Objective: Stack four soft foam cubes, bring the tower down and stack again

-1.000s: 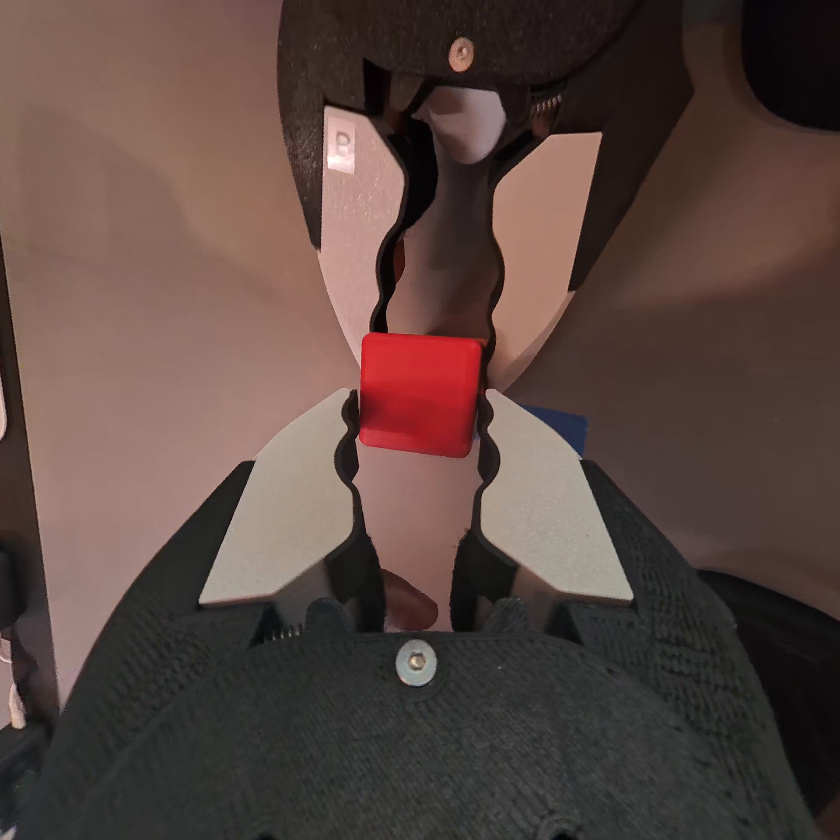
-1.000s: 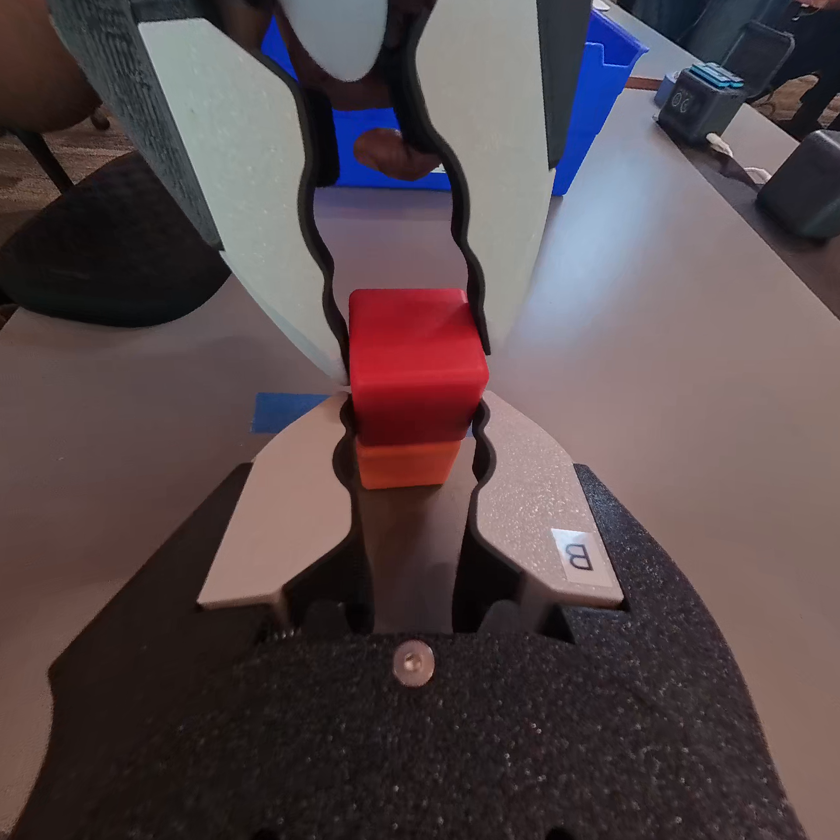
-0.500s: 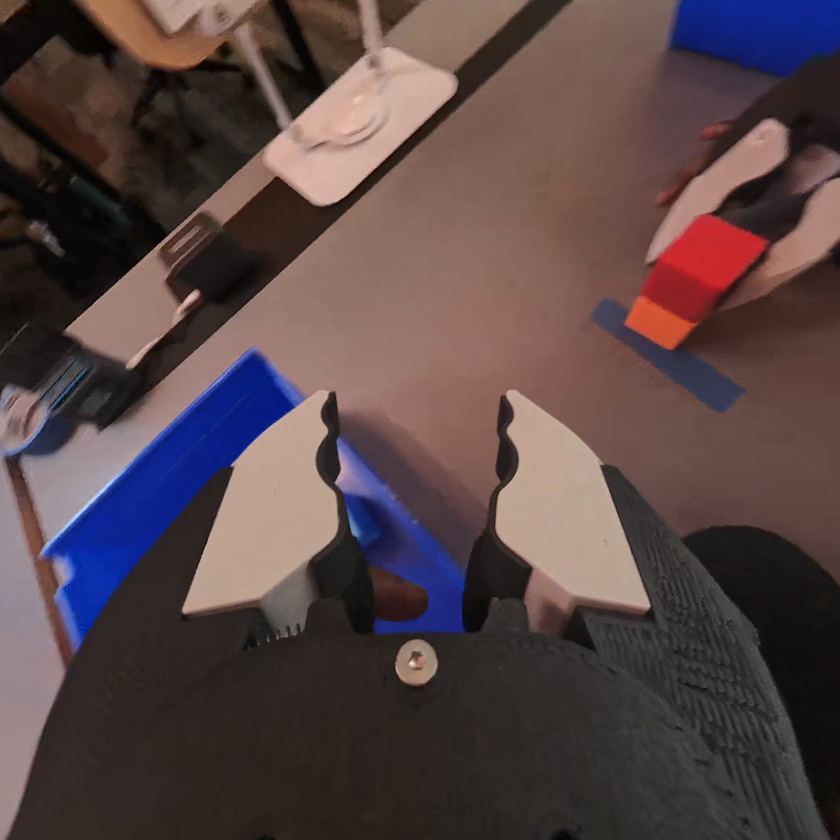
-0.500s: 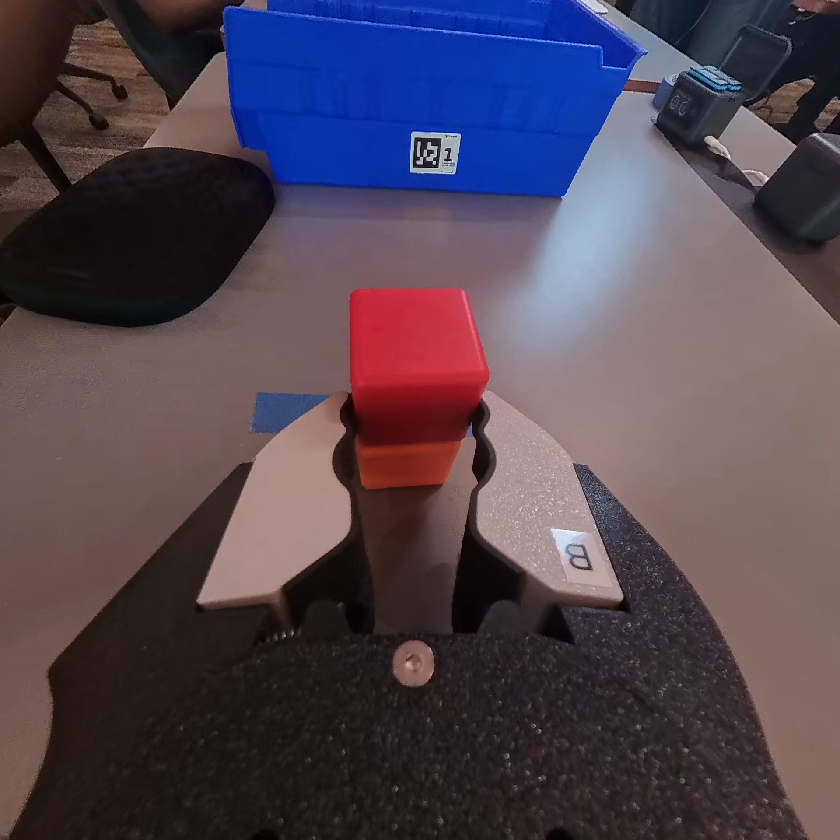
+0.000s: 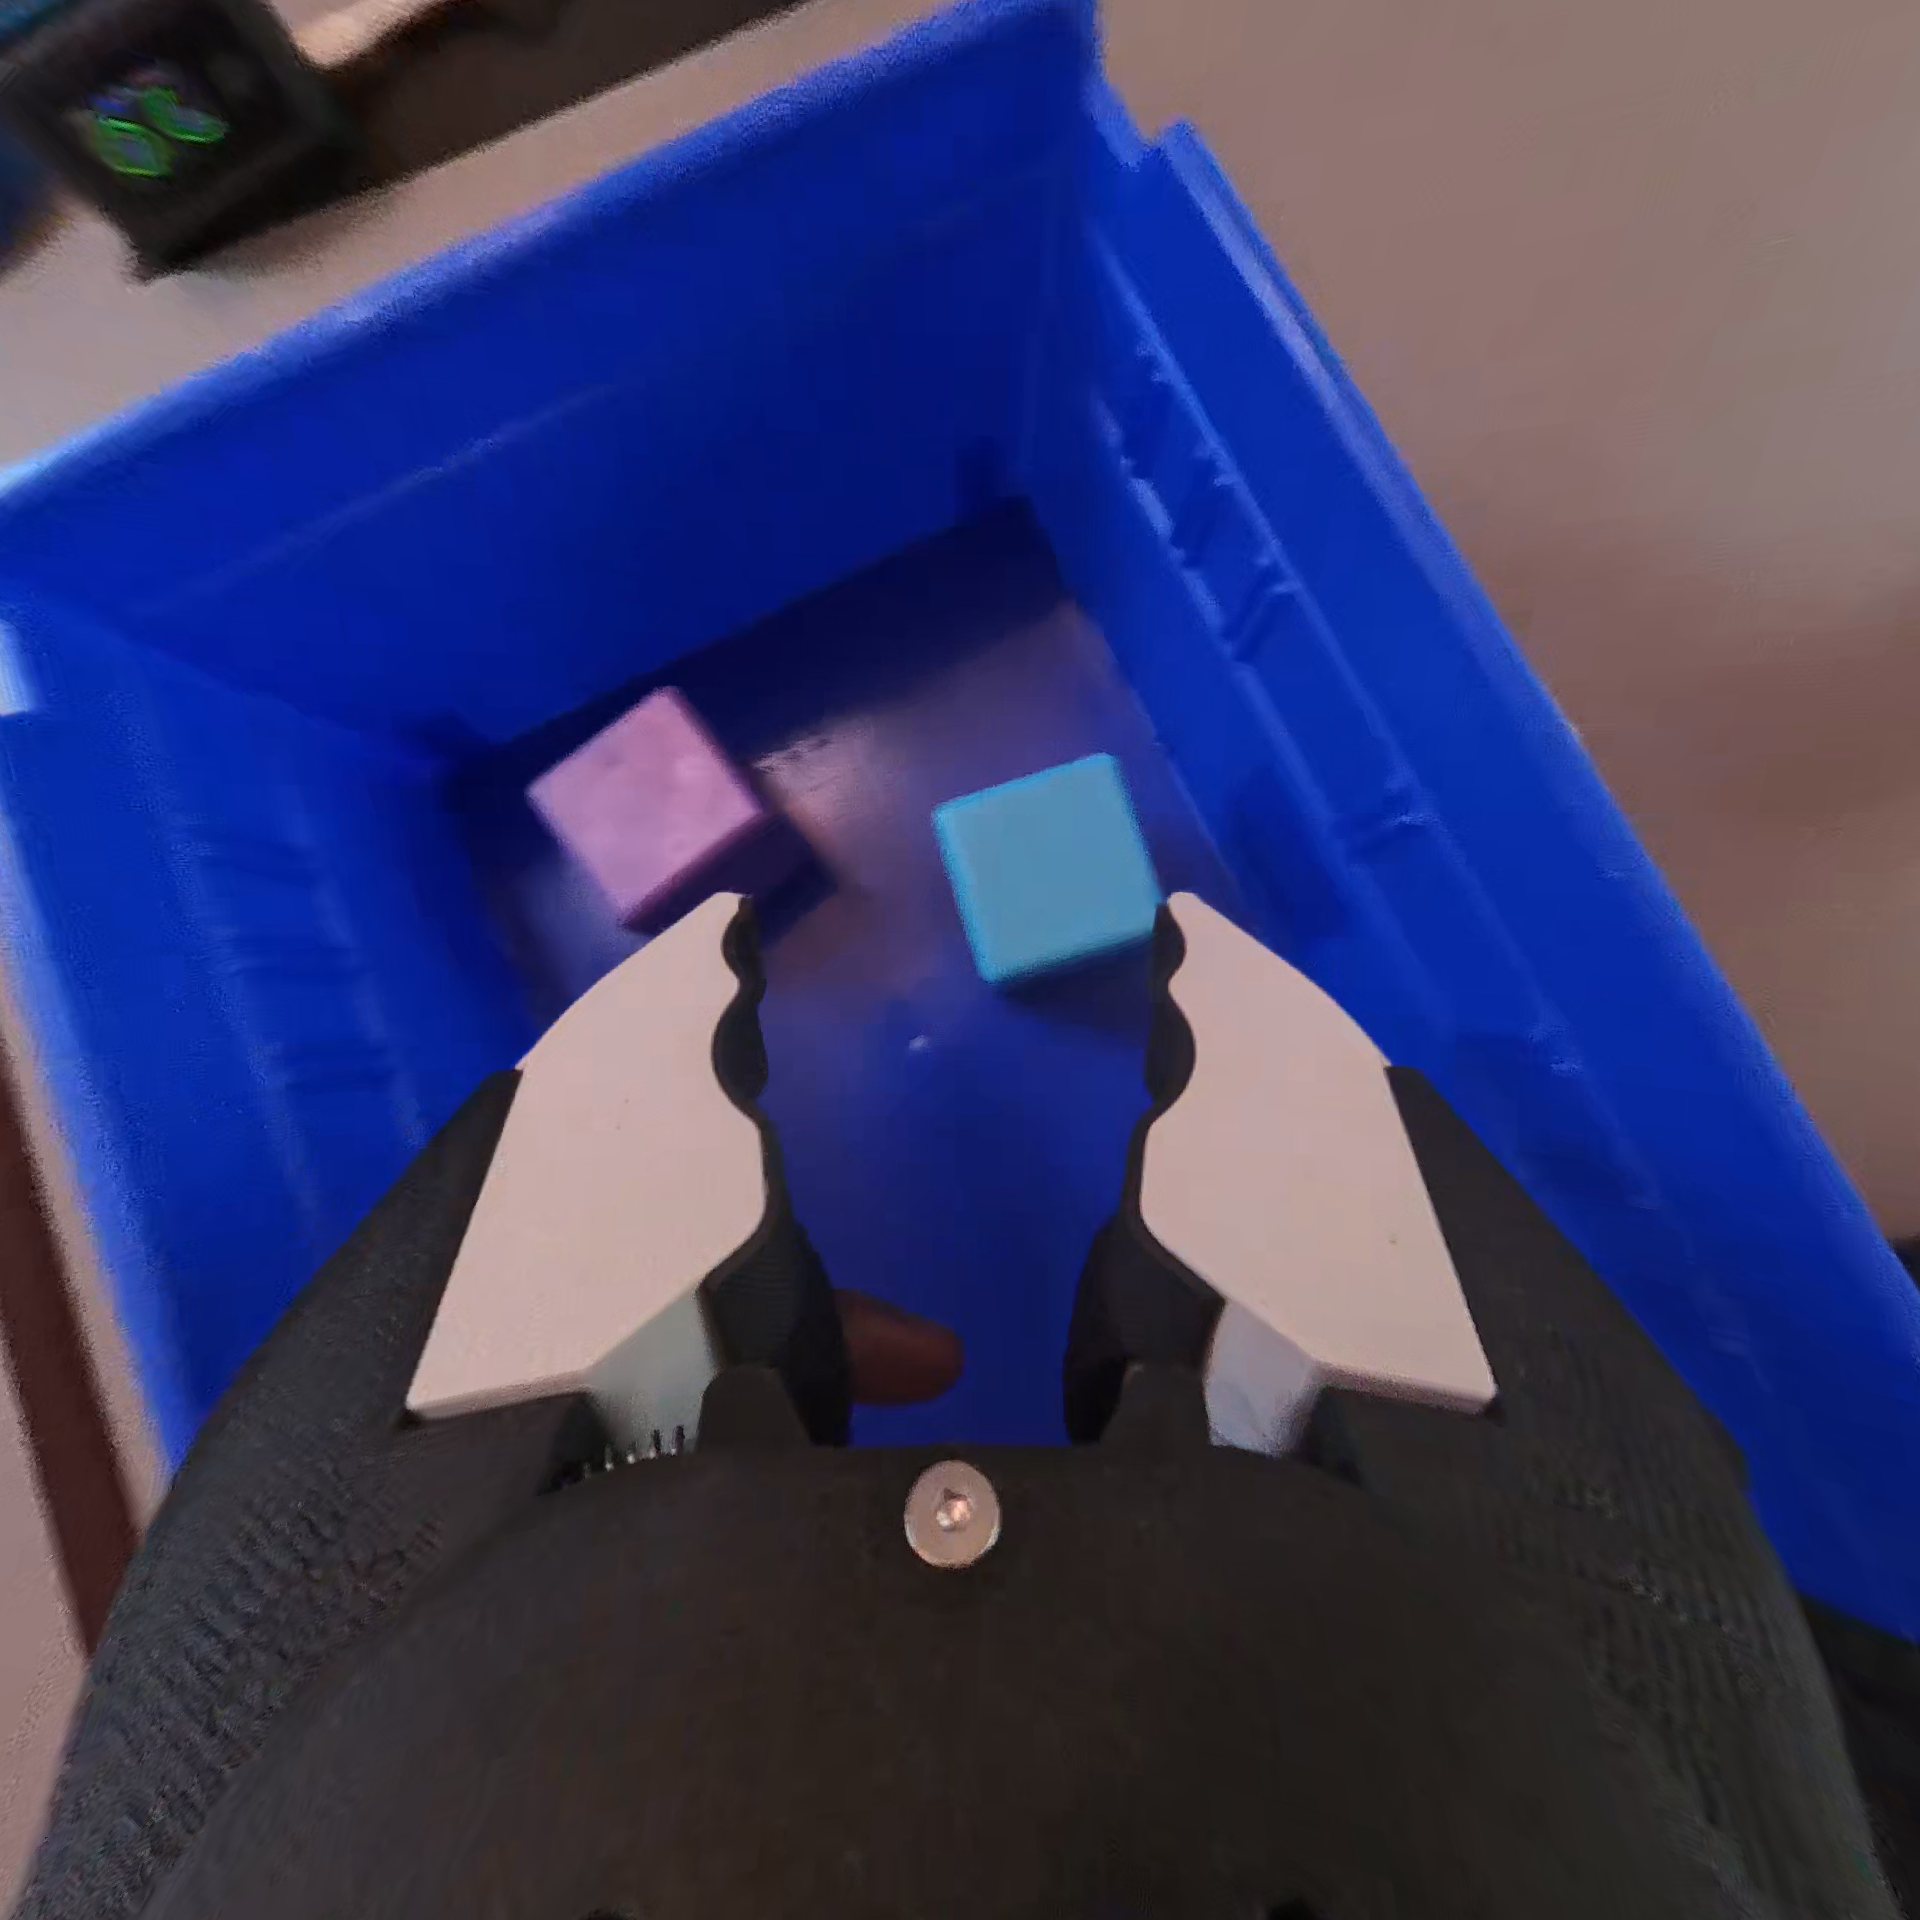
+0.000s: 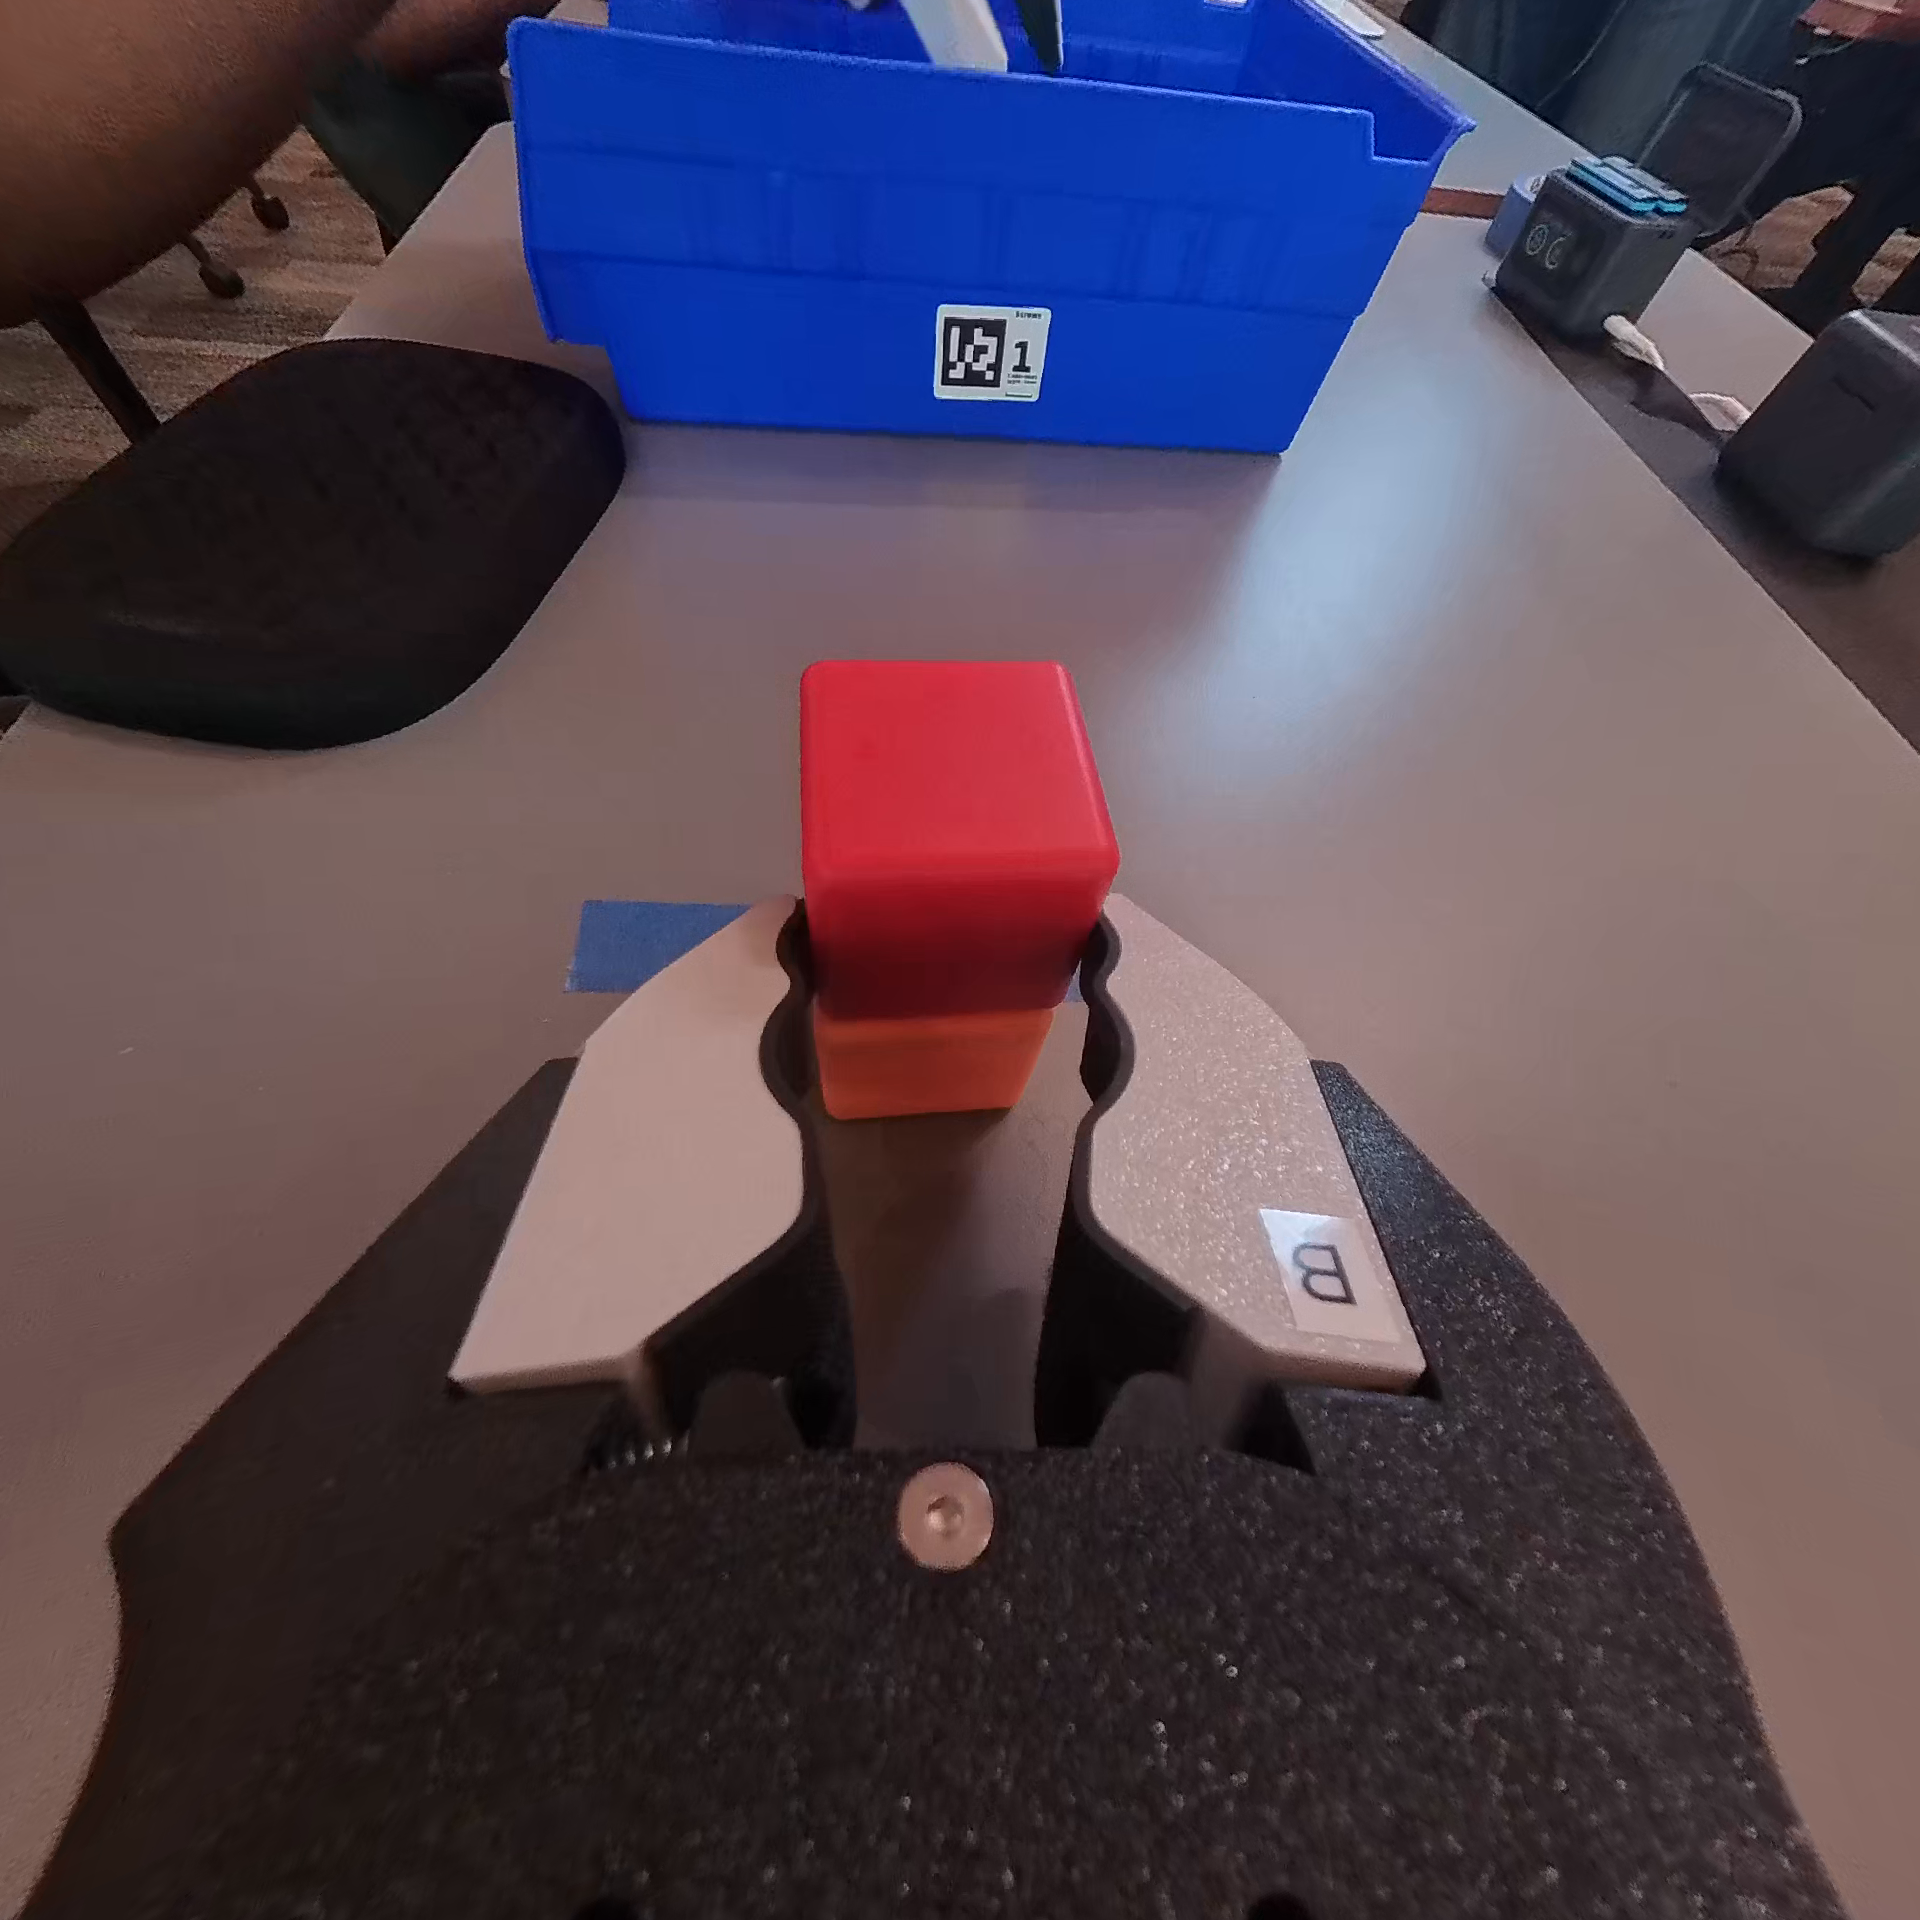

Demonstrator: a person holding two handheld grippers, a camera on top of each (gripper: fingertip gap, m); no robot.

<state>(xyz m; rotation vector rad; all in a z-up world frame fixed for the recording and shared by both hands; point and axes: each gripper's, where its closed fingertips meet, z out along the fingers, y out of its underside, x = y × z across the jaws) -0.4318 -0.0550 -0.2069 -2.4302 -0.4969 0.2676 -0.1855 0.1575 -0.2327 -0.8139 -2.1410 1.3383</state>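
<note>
My left fingers (image 5: 951, 914) wide apart, empty, above blue bin (image 5: 644, 468) to pick purple cube (image 5: 649, 805) or light blue cube (image 5: 1044, 868) inside. My right fingers (image 6: 940, 935) clasp red cube (image 6: 951, 790) on orange cube (image 6: 925, 1060), before bin, steadying tower.

1. The left gripper (image 5: 951, 914) is hanging tilted downward, its jaws spread wide and gripping nothing — a fingertip (image 5: 899, 1356) is showing behind them.
2. The right gripper (image 6: 943, 925) is sitting low and level — its fingers (image 6: 1195, 1039) are pressing something between them.
</note>
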